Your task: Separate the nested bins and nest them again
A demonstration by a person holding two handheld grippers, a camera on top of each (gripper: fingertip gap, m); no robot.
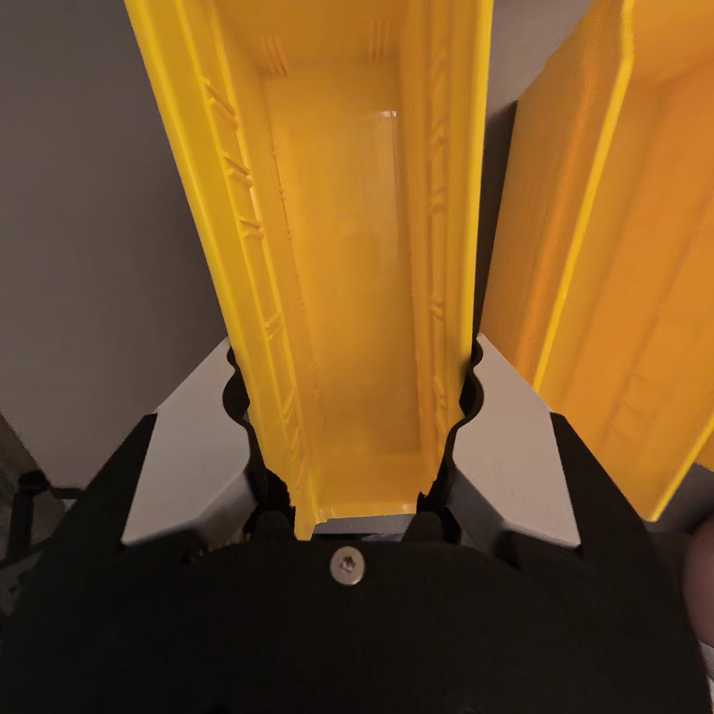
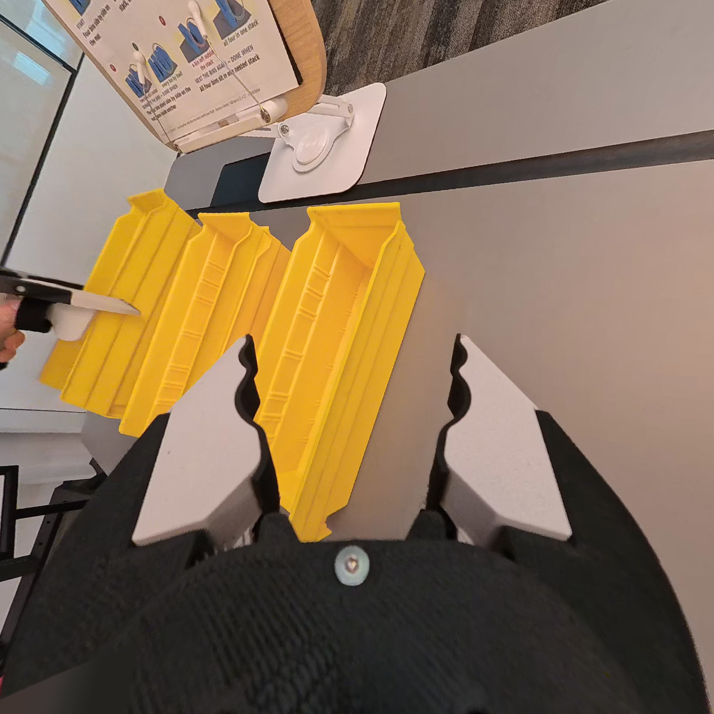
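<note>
Grey matte tabletop (image 2: 560, 293), split by a dark seam (image 2: 541, 162). Far side: wood-edged board (image 2: 305, 58) carrying a printed sheet, on a white hinged stand (image 2: 324, 143). Grey-brown striped carpet (image 2: 425, 31) beyond. White wall (image 2: 96, 154) at left, possibly a glass panel (image 2: 27, 69) past it. Light soft, even.

Three yellow bins (image 2: 340, 347) lie side by side on the grey desk (image 2: 560, 309), with only narrow gaps between them. To the right of the nearest bin the desk is bare and wide. Behind the bins a white stand base (image 2: 320, 147) blocks the far edge.
</note>
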